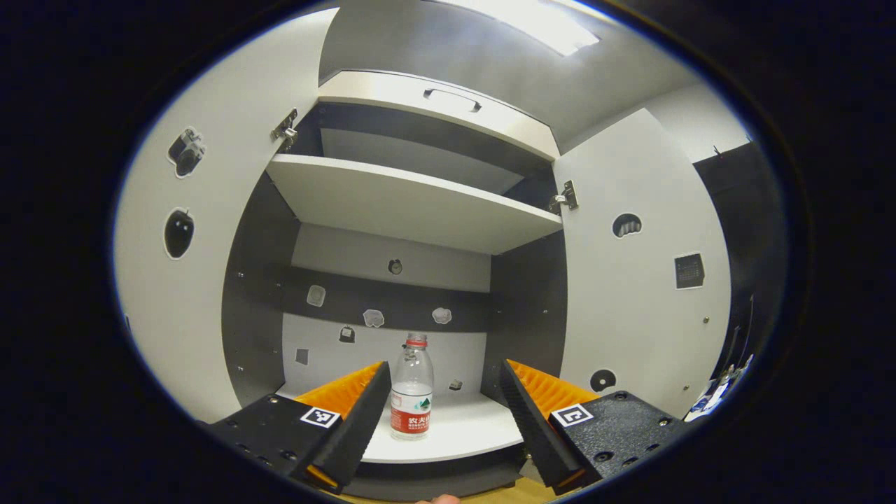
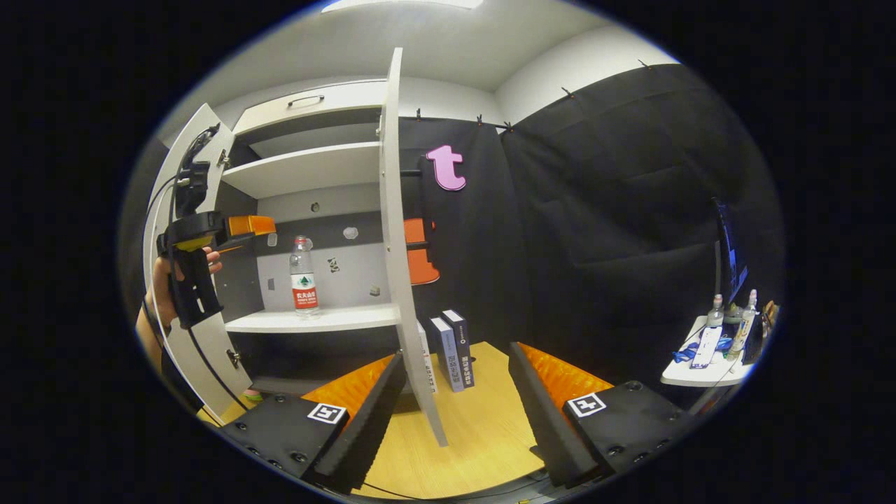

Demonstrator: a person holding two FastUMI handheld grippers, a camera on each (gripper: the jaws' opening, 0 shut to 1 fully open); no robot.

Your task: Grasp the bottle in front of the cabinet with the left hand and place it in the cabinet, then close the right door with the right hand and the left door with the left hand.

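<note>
Looks like the bottle (image 1: 411, 389) is parked upright on the cabinet's bottom shelf (image 1: 455, 427), left gripper (image 1: 446, 406) and right gripper (image 2: 455, 413) both fingers apart and empty, so next the right door (image 2: 399, 245) needs pushing closed.

Your cabinet's lower shelf (image 1: 462, 427) carries the bottle (image 1: 411, 392), upright, near the front edge, at 12 o'clock in the left gripper view. Upper shelf (image 1: 413, 203) sits above it. In the right gripper view, wood floor (image 2: 476, 427) carries books (image 2: 451, 350) standing upright at approx. 12 o'clock, just beside the open door's edge.
</note>
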